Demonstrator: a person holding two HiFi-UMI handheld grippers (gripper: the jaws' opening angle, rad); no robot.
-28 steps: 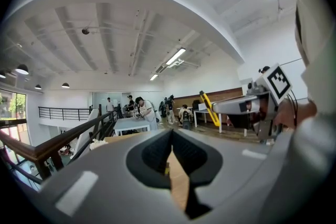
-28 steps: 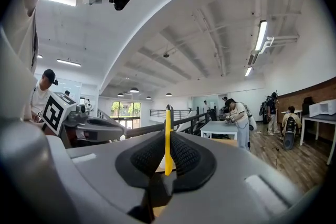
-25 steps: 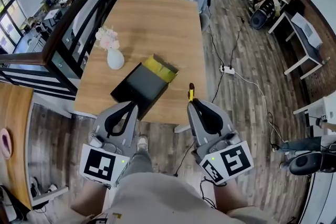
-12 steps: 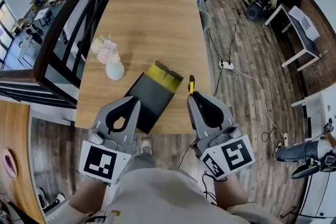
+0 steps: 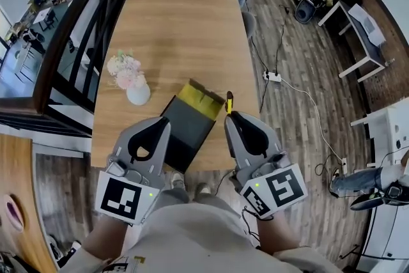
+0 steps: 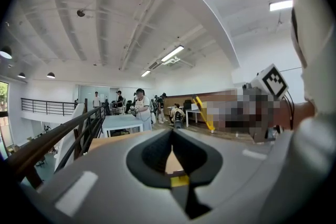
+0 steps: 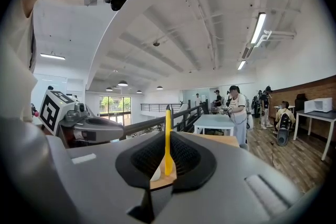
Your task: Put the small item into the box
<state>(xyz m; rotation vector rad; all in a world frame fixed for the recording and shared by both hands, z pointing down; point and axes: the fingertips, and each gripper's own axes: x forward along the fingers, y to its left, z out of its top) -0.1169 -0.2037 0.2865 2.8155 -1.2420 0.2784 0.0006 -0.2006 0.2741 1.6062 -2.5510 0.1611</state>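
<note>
An open black box [image 5: 188, 128] with a yellow inner flap [image 5: 199, 98] lies on the wooden table [image 5: 185, 29], near its front edge. My right gripper [image 5: 230, 114] is shut on a thin yellow stick with a black tip [image 5: 229, 101], held just right of the box's yellow end. In the right gripper view the yellow stick [image 7: 167, 139] stands upright between the closed jaws. My left gripper [image 5: 163, 121] hovers over the box's left front part, jaws together with nothing between them, as the left gripper view [image 6: 172, 136] shows.
A white vase with pink flowers [image 5: 131, 80] stands on the table left of the box. A dark railing [image 5: 70, 54] runs along the table's left side. A power strip and cables [image 5: 273, 76] lie on the plank floor to the right. People stand by a far white table [image 7: 218, 123].
The view has shifted, so the table and box sit a little lower and closer. Both grippers have crept slightly forward over the table edge; the right one still holds the stick.
</note>
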